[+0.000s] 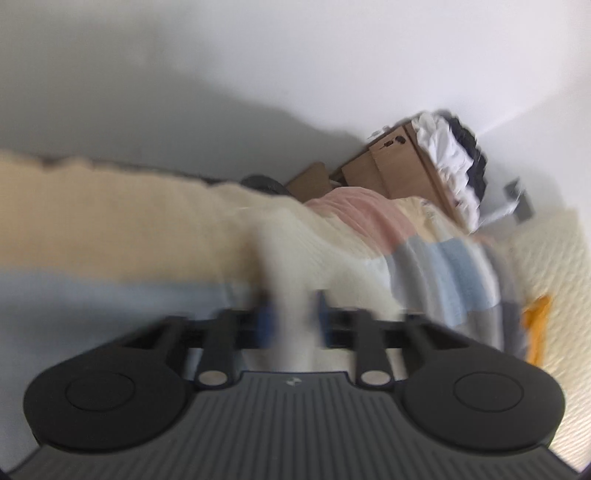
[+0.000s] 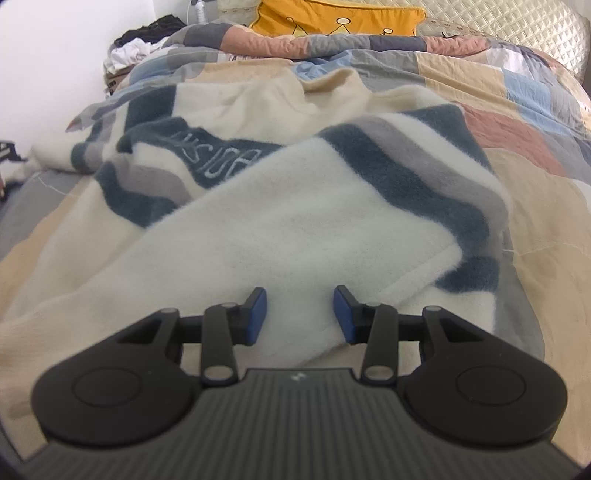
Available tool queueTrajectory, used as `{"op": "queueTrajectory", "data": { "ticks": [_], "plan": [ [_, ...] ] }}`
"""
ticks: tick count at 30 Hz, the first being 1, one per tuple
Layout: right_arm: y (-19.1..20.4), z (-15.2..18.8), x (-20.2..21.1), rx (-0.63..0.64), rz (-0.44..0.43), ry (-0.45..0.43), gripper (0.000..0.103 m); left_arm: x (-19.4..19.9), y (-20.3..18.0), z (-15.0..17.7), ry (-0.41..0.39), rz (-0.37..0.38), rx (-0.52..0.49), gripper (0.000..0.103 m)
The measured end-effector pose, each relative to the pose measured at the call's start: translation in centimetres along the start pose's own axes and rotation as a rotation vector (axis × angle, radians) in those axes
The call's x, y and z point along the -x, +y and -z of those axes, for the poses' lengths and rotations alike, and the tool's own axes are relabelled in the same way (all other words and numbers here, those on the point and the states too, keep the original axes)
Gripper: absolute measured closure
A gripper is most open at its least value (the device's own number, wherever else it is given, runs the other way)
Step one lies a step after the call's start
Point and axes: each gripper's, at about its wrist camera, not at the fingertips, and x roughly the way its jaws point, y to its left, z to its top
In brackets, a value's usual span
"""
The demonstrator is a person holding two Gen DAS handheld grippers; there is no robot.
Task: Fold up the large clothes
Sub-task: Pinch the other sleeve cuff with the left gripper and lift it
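Observation:
A large fuzzy cream sweater with dark blue and grey stripes lies partly folded on the patchwork bedspread. My right gripper is open just above the sweater's near edge, with blue pads apart and nothing between them. In the blurred left wrist view, my left gripper is shut on a fold of the cream sweater, which rises between the blue pads.
A yellow pillow and a quilted headboard are at the far end of the bed. A cardboard box with piled clothes stands against the white wall. The clothes pile also shows in the right wrist view.

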Motion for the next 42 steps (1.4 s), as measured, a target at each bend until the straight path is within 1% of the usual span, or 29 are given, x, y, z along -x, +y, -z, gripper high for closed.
{"op": "queueTrajectory", "data": {
  "ticks": [1,3,8,10,11,12,14,16,17,21,25,27,30,32,34,35,37,39,40,42],
  "plan": [
    [0.1,0.0,0.0,0.008,0.005,-0.001,0.06,0.3,-0.8,-0.1,-0.004,-0.013,-0.037,0.092],
    [0.1,0.0,0.1,0.003,0.005,-0.001,0.06,1.1,-2.6,-0.1,-0.031,-0.008,-0.094,0.093],
    [-0.1,-0.4,0.6,-0.024,0.001,-0.007,0.061,5.6,-7.4,-0.4,-0.042,0.073,-0.155,0.093],
    [0.0,-0.6,1.1,-0.022,-0.007,-0.029,0.061,8.6,-10.3,-0.2,-0.079,0.1,-0.243,0.093],
    [0.0,-0.6,1.4,-0.021,-0.009,-0.04,0.061,10.3,-12.0,0.1,-0.106,0.127,-0.308,0.093],
    [0.0,-0.5,1.7,-0.021,-0.012,-0.049,0.061,12.0,-13.8,0.6,-0.145,0.138,-0.386,0.093],
    [-0.4,-0.3,2.3,-0.033,-0.024,-0.063,0.061,15.4,-17.4,2.2,-0.193,0.17,-0.532,0.093],
    [-1.0,-0.1,2.7,-0.065,-0.045,-0.066,0.061,18.9,-20.5,4.2,-0.2,0.232,-0.636,0.093],
    [-1.4,0.0,2.9,-0.081,-0.052,-0.064,0.061,20.5,-21.9,5.2,-0.193,0.268,-0.672,0.093],
    [-2.4,0.2,4.4,-0.134,-0.069,-0.099,0.061,27.0,-26.8,9.5,-0.158,0.413,-0.729,0.093],
    [-3.2,0.7,5.9,-0.151,-0.05,-0.152,0.06,32.2,-30.7,15.3,-0.145,0.505,-0.854,0.093],
    [-4.2,1.1,6.5,-0.179,-0.048,-0.163,0.06,34.4,-31.5,18.4,-0.124,0.554,-0.905,0.093],
    [-5.5,1.4,7.3,-0.234,-0.041,-0.179,0.06,37.5,-31.9,23.9,-0.118,0.607,-1.029,0.093],
    [-5.9,1.4,7.9,-0.23,0.001,-0.205,0.059,39.0,-31.6,27.1,-0.086,0.645,-1.074,0.093],
    [-6.2,1.4,8.3,-0.225,0.035,-0.221,0.059,40.6,-30.6,30.9,-0.068,0.666,-1.151,0.093],
    [-6.5,1.5,8.5,-0.234,0.039,-0.226,0.059,41.1,-30.2,32.6,-0.057,0.671,-1.199,0.093],
    [-7.5,1.6,8.8,-0.279,0.019,-0.233,0.059,42.5,-28.1,36.8,-0.023,0.666,-1.302,0.093],
    [-8.3,1.7,9.0,-0.32,0.01,-0.24,0.059,42.5,-26.5,39.8,0.047,0.657,-1.333,0.093],
    [-8.6,1.8,9.1,-0.336,0.018,-0.244,0.059,42.3,-25.4,41.3,0.067,0.649,-1.353,0.093],
    [-9.1,1.9,9.2,-0.36,0.028,-0.251,0.059,41.8,-23.5,44.3,0.121,0.658,-1.386,0.093]
  ]
}}
